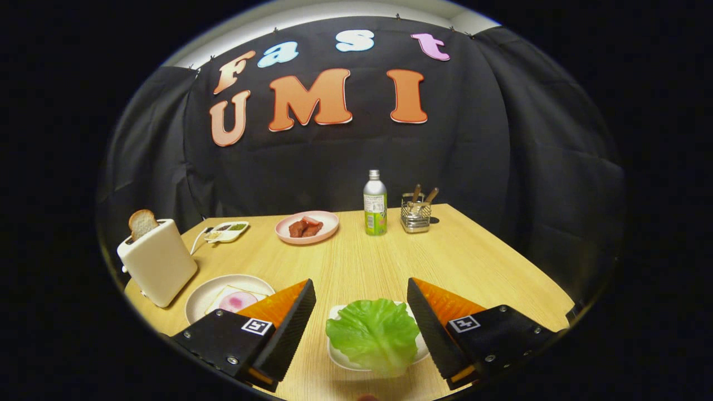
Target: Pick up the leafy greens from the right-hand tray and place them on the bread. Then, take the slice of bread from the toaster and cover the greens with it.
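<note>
- Sitting on a small white tray (340, 356), the lettuce leaf (374, 334) lies between the spread fingers (361, 294), which touch nothing.
- Bread slice (142, 224) sticks up from the toaster (159, 262) on the bench (356, 262).
- Bread with ham (237, 301) rests on a plate (203, 298) beside the toaster.

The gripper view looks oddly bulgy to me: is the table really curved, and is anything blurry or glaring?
In the gripper view the fisheye lens bends the table edges; the bottle and toaster look sharp; soft even light gives a faint sheen on the leafy greens, which lie between the open jaws of the gripper.
</note>
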Tool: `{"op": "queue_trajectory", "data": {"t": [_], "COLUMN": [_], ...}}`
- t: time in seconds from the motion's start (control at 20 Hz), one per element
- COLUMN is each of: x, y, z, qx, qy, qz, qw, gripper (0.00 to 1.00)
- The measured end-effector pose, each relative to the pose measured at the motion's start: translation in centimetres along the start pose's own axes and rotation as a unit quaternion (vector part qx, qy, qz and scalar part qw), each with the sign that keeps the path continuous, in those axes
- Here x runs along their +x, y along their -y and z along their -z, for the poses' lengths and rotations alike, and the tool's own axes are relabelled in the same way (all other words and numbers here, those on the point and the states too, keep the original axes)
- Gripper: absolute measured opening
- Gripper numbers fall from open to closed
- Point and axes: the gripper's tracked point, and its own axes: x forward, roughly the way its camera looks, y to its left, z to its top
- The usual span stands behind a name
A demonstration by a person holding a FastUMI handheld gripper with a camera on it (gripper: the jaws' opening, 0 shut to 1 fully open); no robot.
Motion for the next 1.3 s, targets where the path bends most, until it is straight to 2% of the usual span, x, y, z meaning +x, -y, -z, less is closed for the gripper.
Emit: {"op": "queue_trajectory", "data": {"t": [0.35, 0.9, 1.3], "x": [1.3, 1.9, 2.4], "y": [0.6, 0.7, 0.8], "z": [3.7, 7.2, 8.9], "qx": [-0.016, -0.037, -0.026], "qy": [-0.054, -0.116, -0.147], "qz": [0.010, 0.021, 0.021], "qw": [0.998, 0.992, 0.989], "gripper": [0.99, 0.99, 0.99]}}
